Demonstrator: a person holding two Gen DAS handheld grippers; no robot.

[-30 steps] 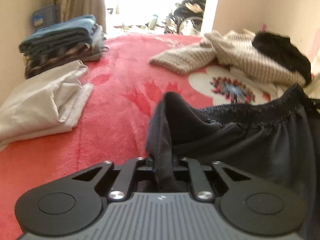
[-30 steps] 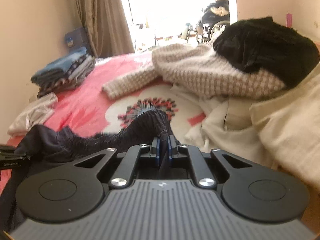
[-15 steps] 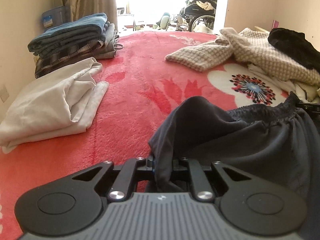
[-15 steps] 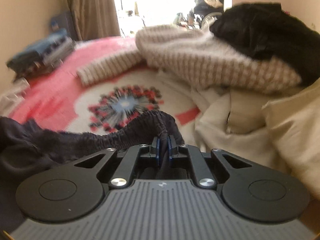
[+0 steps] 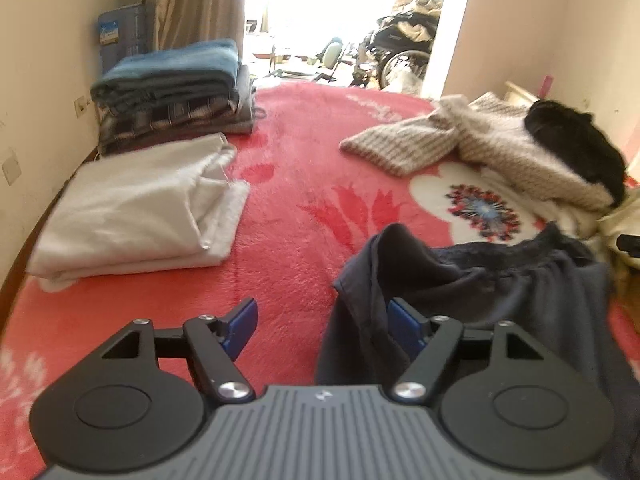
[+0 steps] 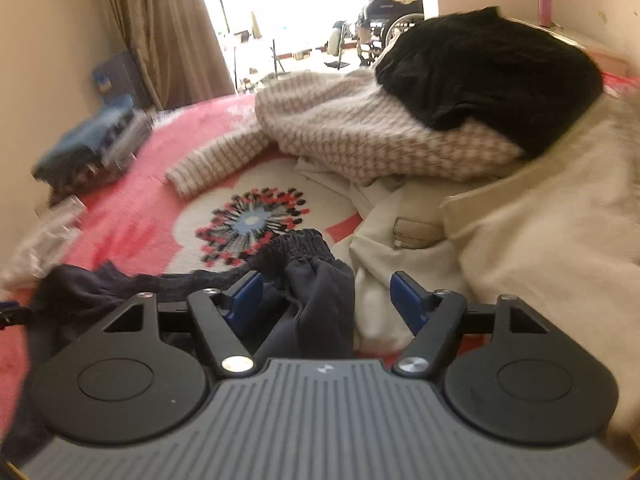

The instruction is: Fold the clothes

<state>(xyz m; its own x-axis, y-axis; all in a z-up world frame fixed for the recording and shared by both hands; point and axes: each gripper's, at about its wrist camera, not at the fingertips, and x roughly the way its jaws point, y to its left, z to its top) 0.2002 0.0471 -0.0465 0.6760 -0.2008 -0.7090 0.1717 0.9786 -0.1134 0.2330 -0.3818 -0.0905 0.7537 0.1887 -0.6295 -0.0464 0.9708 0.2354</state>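
Releasing the dark navy shorts (image 5: 500, 280) onto the bed (image 5: 312, 184): left tool (image 5: 324, 326) and right tool (image 6: 326, 294) both spreading, fabric loose between the jaws. Next, probably: regripping for another fold.

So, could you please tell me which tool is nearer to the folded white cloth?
Left. The left tool is opening just beside the folded white cloth, which lies ahead to its left. The right tool, opening over the dark shorts' waistband, sees that cloth only at its far left edge.
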